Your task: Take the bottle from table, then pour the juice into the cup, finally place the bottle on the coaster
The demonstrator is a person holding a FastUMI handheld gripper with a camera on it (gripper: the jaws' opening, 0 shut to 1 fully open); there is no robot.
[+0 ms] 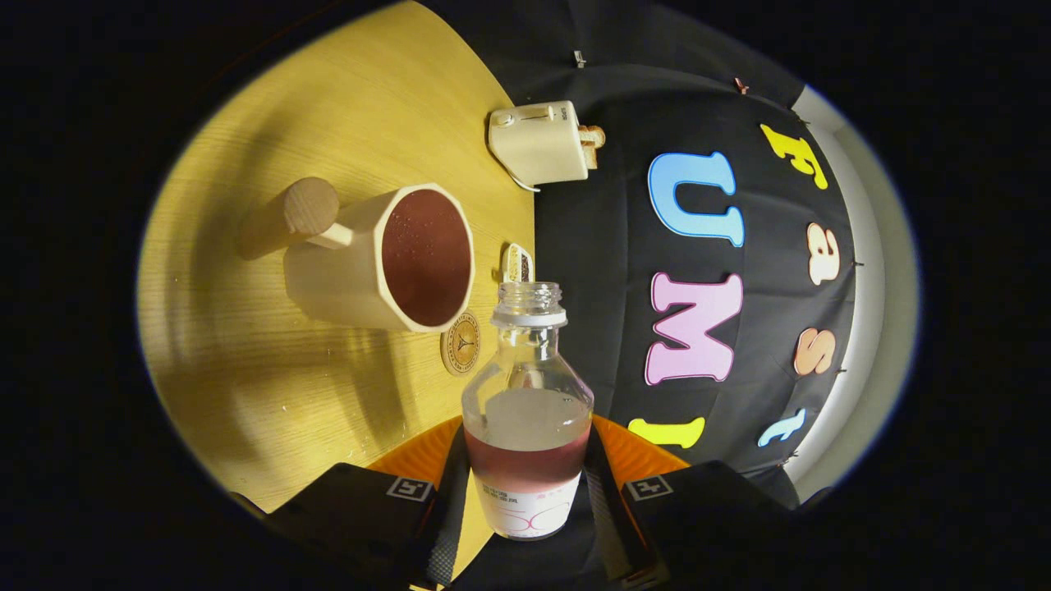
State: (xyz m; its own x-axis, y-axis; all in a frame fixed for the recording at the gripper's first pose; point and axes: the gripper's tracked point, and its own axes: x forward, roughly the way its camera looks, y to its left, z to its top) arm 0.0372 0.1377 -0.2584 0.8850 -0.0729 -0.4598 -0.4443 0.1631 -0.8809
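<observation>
Overhead, claw clamped on uncapped bottle, above yellow wooden table with filled cup, round coaster.

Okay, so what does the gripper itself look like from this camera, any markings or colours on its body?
The gripper has two blocky black housings, one on each side of the bottle. Each carries a small square black-and-white tag on its top face. Ridged orange panels sit just behind the two fingers.
</observation>
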